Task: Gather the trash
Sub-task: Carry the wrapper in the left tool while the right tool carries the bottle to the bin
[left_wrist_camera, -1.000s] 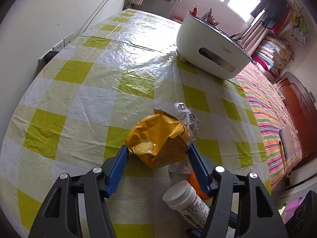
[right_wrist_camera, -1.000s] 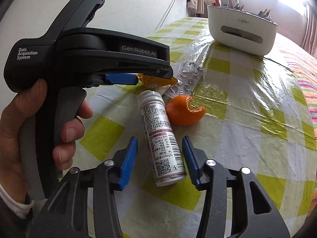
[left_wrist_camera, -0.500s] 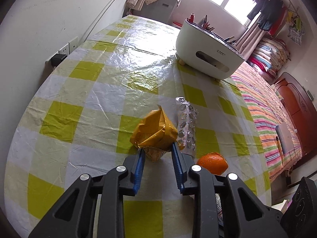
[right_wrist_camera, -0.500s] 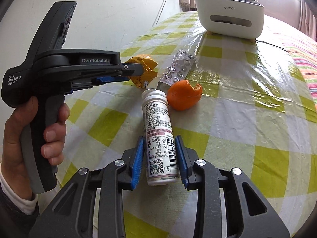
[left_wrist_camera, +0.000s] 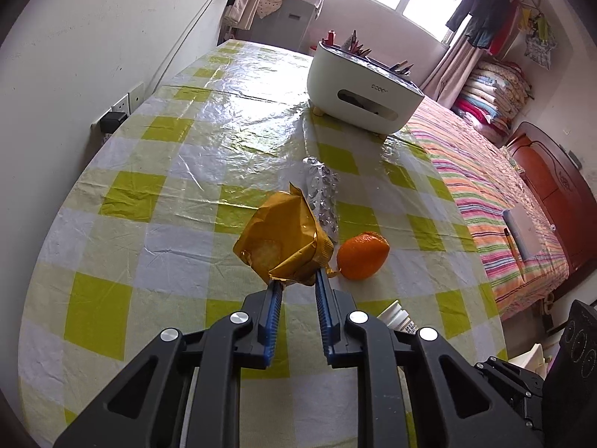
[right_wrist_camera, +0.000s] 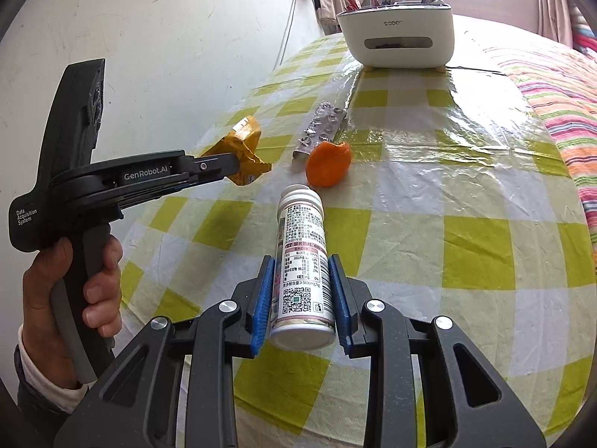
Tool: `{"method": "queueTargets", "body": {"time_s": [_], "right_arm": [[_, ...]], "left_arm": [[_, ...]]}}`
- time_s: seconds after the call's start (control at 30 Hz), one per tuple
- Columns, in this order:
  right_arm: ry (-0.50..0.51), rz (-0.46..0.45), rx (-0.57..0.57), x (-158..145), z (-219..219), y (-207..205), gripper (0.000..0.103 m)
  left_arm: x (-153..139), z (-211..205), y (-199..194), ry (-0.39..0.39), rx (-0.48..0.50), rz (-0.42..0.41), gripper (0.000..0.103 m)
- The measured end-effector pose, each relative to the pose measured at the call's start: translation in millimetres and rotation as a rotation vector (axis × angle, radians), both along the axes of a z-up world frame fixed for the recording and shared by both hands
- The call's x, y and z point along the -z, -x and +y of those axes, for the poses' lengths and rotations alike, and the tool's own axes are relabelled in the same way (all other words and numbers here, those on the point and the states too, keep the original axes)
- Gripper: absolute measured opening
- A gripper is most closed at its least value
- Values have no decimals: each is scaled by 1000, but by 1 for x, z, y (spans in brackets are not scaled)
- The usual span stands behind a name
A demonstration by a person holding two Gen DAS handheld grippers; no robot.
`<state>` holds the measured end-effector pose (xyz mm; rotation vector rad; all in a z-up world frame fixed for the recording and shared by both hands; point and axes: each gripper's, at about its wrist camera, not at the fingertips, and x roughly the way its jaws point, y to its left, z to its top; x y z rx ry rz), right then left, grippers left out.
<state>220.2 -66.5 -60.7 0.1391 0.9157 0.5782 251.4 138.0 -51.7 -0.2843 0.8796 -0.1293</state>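
Note:
My left gripper (left_wrist_camera: pixel 298 280) is shut on a crumpled yellow wrapper (left_wrist_camera: pixel 285 242) and holds it above the checked tablecloth (left_wrist_camera: pixel 149 186). It also shows in the right wrist view (right_wrist_camera: pixel 242 149), held off the table. My right gripper (right_wrist_camera: pixel 301 265) is shut on a white pill bottle (right_wrist_camera: pixel 302 257), which is lifted with its cap pointing away. An orange peel (left_wrist_camera: pixel 362 257) and an empty silver blister pack (left_wrist_camera: pixel 322 194) lie on the table just beyond both grippers; they also show in the right wrist view as the peel (right_wrist_camera: pixel 328 164) and the pack (right_wrist_camera: pixel 321 123).
A white desk organiser (left_wrist_camera: pixel 363 93) with pens stands at the far end of the table. A wall with a socket (left_wrist_camera: pixel 119 112) runs along the left. A bed with a striped cover (left_wrist_camera: pixel 503 194) lies to the right.
Both grippers closed, the left on the wrapper and the right on the bottle, and both lifted their objects off the table.

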Motion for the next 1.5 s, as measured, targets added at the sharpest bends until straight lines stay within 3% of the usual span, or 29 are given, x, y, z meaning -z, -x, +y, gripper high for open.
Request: {"method": "queueTargets", "body": {"time_s": [0.67,0.87,1.5], "right_arm": [[10,-35,115,3,-44,59,28],[-5,-41,194,5,-76,79,28],[-81,-115,433,-6,-165,124,28]], "left_arm": [[-8,-55,100,42,102,-49,18],[-14,-86,112,-2,163,-65,18],[-24,-179,123,-35,335,-75,18]]}}
